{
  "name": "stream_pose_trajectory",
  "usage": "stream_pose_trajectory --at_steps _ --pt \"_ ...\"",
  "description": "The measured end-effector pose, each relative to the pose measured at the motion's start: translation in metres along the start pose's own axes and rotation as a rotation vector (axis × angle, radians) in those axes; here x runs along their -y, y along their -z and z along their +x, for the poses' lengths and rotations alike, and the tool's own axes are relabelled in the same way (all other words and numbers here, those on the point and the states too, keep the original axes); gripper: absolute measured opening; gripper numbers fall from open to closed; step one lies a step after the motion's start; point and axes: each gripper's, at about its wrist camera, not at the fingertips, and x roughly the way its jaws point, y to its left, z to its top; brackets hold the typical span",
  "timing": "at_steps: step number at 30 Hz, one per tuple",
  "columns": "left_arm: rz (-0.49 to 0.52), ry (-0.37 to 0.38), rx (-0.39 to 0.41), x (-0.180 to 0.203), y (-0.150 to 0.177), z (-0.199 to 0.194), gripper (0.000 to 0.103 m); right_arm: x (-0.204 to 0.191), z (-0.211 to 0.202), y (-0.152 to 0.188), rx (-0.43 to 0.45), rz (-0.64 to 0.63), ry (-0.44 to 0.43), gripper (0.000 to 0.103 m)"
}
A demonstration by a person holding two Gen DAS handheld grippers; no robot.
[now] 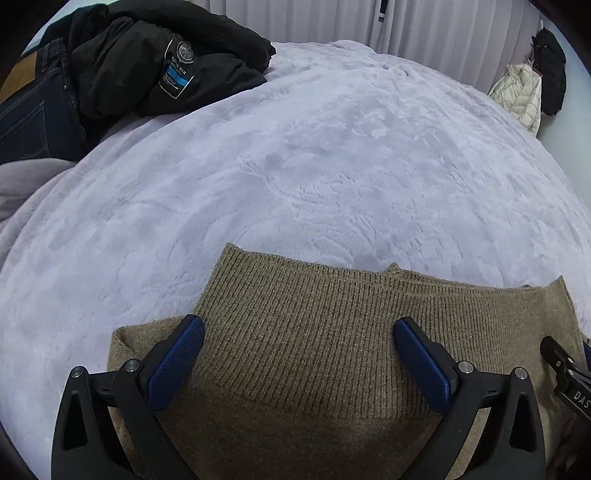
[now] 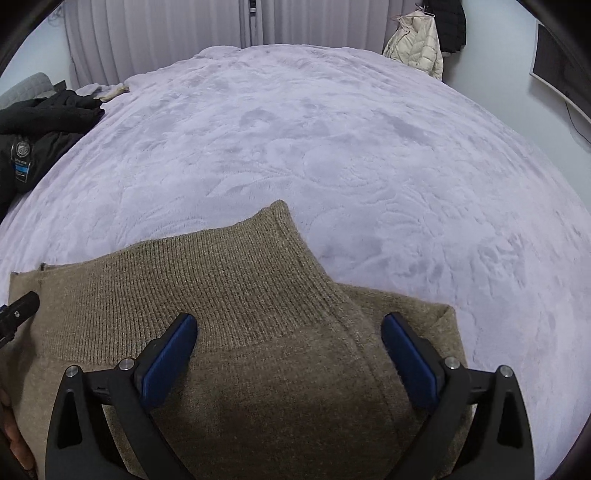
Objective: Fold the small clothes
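A tan knitted sweater (image 1: pixel 303 317) lies folded on the near part of a lavender plush blanket (image 1: pixel 314 158), its ribbed hem band turned away from me. My left gripper (image 1: pixel 298 325) is open and empty just above its left part. The right gripper's tip shows at the right edge of the left wrist view (image 1: pixel 565 369). In the right wrist view the same sweater (image 2: pixel 236 295) lies under my right gripper (image 2: pixel 289 321), which is open and empty above its right part. The sweater's ribbed corner (image 2: pixel 280 214) points away over the blanket (image 2: pixel 332 140).
A black jacket (image 1: pixel 155 59) and dark jeans (image 1: pixel 33 110) lie at the far left of the bed; the jacket also shows in the right wrist view (image 2: pixel 33 125). A cream coat (image 2: pixel 417 44) and a dark coat (image 2: pixel 448 22) hang on the far right wall. White curtains (image 2: pixel 166 33) stand behind.
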Motion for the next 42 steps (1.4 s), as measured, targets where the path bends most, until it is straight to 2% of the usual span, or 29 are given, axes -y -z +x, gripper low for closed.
stream_pose_trajectory --at_steps 2,3,5,6,7,9,11,12,15,16,17,18,19,21,24,26,29,31,34,36,37,39,42 --pt "0.032 -0.031 0.024 0.005 0.003 -0.028 0.103 -0.005 -0.008 -0.008 -0.059 -0.016 0.023 0.100" --pt "0.031 -0.004 0.060 0.006 0.008 -0.046 0.103 -0.009 -0.021 -0.008 -0.057 -0.027 0.010 0.100" --pt "0.052 0.085 0.109 0.011 0.026 -0.079 0.103 -0.025 -0.061 0.002 0.042 -0.099 -0.066 0.100" --pt "0.076 0.098 0.108 0.015 0.034 -0.087 0.103 -0.035 -0.075 0.009 0.076 -0.154 -0.090 0.100" --pt "0.103 0.083 0.094 0.020 0.043 -0.089 0.103 -0.047 -0.086 0.021 0.089 -0.220 -0.102 0.100" --pt "0.129 0.048 0.073 0.021 0.055 -0.081 0.103 -0.063 -0.086 0.038 0.054 -0.280 -0.108 0.100" --pt "0.117 -0.011 0.000 0.008 0.064 -0.057 0.103 -0.073 -0.071 0.054 -0.002 -0.324 -0.124 0.100" --pt "0.097 -0.009 -0.020 -0.005 0.068 -0.049 0.103 -0.072 -0.065 0.058 -0.010 -0.329 -0.116 0.100" --pt "-0.010 0.081 -0.003 -0.051 0.073 -0.050 0.103 -0.038 -0.061 0.054 0.008 -0.225 -0.104 0.100" --pt "-0.016 0.081 0.008 -0.058 0.075 -0.053 0.103 -0.022 -0.060 0.051 0.012 -0.184 -0.091 0.100" --pt "-0.023 0.006 0.018 -0.064 0.079 -0.052 0.103 -0.006 -0.058 0.048 0.018 -0.145 -0.064 0.100" --pt "-0.041 0.009 -0.003 -0.072 0.082 -0.046 0.103 0.010 -0.053 0.048 0.013 -0.111 -0.050 0.100" --pt "-0.077 0.054 -0.026 -0.079 0.083 -0.042 0.103 0.024 -0.046 0.048 -0.010 -0.080 -0.052 0.102" --pt "-0.148 0.062 -0.043 -0.088 0.083 -0.047 0.103 0.038 -0.043 0.051 -0.028 -0.023 -0.122 0.102" --pt "-0.128 -0.024 -0.005 -0.073 0.088 -0.076 0.103 0.022 -0.066 0.056 0.000 -0.079 -0.021 0.102" --pt "-0.082 0.007 0.067 -0.052 0.100 -0.106 0.103 0.005 -0.091 0.068 0.053 -0.132 -0.022 0.102" --pt "0.007 0.070 0.134 -0.012 0.121 -0.134 0.103 -0.022 -0.124 0.098 0.115 -0.188 -0.092 0.102" --pt "0.083 0.055 0.141 0.011 0.130 -0.130 0.103 -0.043 -0.133 0.119 0.127 -0.252 -0.132 0.102" --pt "0.127 -0.032 0.069 0.019 0.132 -0.095 0.103 -0.069 -0.122 0.131 0.115 -0.334 -0.109 0.102" --pt "0.054 0.060 0.031 -0.003 0.133 -0.081 0.103 -0.066 -0.113 0.131 0.122 -0.338 -0.102 0.102" --pt "0.014 0.086 0.050 -0.014 0.133 -0.081 0.103 -0.058 -0.107 0.129 0.102 -0.303 -0.117 0.102" --pt "-0.002 0.077 0.069 -0.023 0.134 -0.084 0.103 -0.032 -0.101 0.122 0.101 -0.198 -0.154 0.102" --pt "-0.026 0.112 0.102 -0.033 0.140 -0.089 0.103 -0.005 -0.099 0.120 0.131 -0.130 -0.072 0.102"
